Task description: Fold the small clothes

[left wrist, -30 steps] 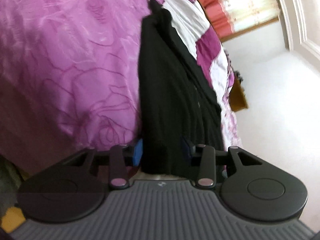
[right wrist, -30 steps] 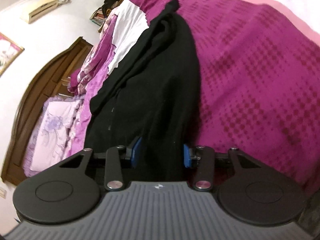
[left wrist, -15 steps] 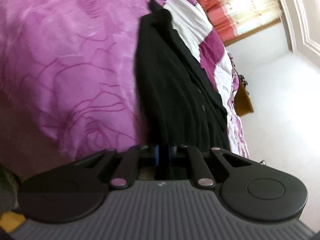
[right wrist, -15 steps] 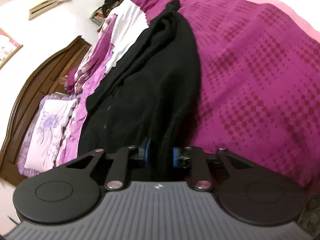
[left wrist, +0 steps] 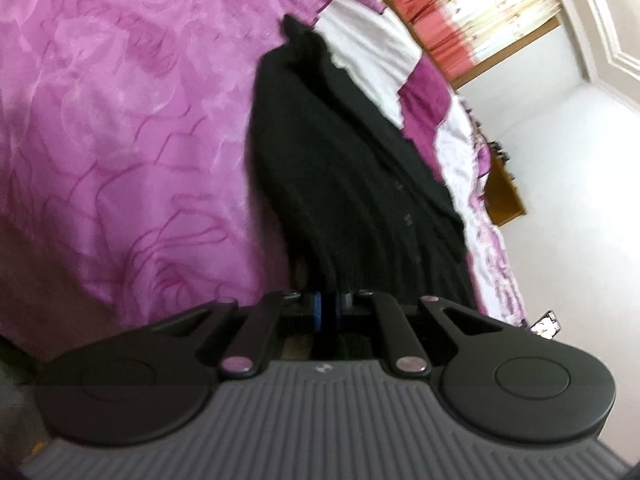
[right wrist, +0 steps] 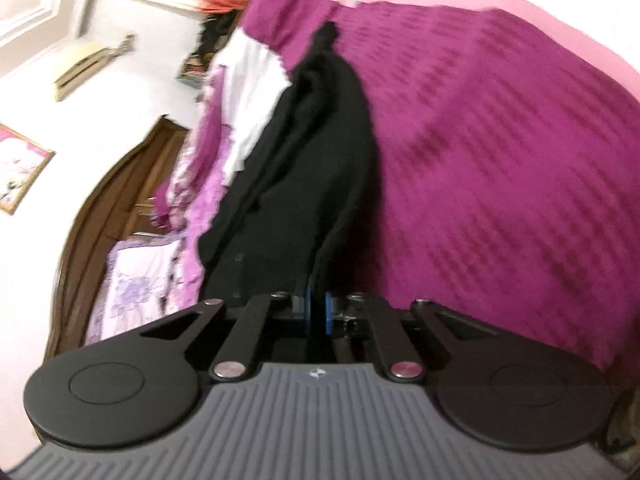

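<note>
Pinched at near edge by left tool (left wrist: pixel 328 307) and right tool (right wrist: pixel 318 312), black garment (left wrist: pixel 352 184) on purple bed (left wrist: pixel 120 120): 2 grips, likely for lifting that edge into a fold.

The garment (left wrist: pixel 352 184) lies lengthwise on the bed (left wrist: pixel 120 120), stretching away from both tools. Its near edge sits between the left tool's (left wrist: pixel 328 307) fingers and, at another spot, the right tool's (right wrist: pixel 318 308).

A home bedroom: bed with purple flowered bedspread (left wrist: pixel 120 128), curved wooden headboard (right wrist: pixel 108 216), flowered pillow (right wrist: pixel 132 288), framed picture (right wrist: pixel 20 168) on white wall, curtained window (left wrist: pixel 492 4).
</note>
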Demonstrator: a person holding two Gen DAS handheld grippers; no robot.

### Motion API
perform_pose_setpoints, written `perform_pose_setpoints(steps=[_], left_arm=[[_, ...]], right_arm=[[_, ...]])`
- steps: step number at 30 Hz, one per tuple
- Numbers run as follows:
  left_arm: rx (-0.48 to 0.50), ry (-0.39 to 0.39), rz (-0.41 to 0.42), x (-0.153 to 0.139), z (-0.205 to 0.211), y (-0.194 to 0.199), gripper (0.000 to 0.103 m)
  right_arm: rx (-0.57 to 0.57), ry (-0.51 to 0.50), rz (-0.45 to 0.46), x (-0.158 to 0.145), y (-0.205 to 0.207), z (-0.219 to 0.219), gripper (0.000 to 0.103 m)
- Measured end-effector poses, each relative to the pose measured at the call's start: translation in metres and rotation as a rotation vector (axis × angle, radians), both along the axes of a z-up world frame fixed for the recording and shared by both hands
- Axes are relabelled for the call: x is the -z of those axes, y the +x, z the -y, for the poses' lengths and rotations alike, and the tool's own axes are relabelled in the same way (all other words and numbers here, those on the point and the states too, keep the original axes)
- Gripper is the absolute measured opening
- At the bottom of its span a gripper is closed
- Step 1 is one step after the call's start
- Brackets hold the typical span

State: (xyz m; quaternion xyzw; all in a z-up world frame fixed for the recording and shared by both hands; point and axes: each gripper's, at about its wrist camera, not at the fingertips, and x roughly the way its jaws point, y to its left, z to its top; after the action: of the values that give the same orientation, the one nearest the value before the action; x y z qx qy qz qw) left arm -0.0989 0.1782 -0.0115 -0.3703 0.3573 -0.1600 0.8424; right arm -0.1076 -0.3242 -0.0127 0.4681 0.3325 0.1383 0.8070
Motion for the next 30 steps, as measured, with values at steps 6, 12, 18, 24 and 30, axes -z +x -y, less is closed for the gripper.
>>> perform_pose_setpoints(steps=[6,12,18,24,30], left_arm=[[-0.052,-0.064,0.028,-0.018,-0.01,0.018,0.007],[-0.085,-0.083,0.114,-0.051,0.001,0.035,0.007],[-0.08,-0.084,0.102,-0.077,0.017,0.067,0.007],[-0.089,-0.076,0.131,-0.095,0.024,0.09,0.007],[-0.133,-0.178,0.146,-0.095,0.016,0.12,0.007]], right_arm=[[-0.042,-0.032,0.065,-0.021,0.028,-0.001,0.005],[-0.064,-0.084,0.173,-0.07,0.063,-0.004,0.005],[-0.048,-0.06,0.198,-0.092,0.09,-0.001,0.005],[-0.035,-0.041,0.196,-0.097,0.109,0.002,0.005],[-0.037,-0.028,0.235,-0.107,0.138,0.012,0.005]])
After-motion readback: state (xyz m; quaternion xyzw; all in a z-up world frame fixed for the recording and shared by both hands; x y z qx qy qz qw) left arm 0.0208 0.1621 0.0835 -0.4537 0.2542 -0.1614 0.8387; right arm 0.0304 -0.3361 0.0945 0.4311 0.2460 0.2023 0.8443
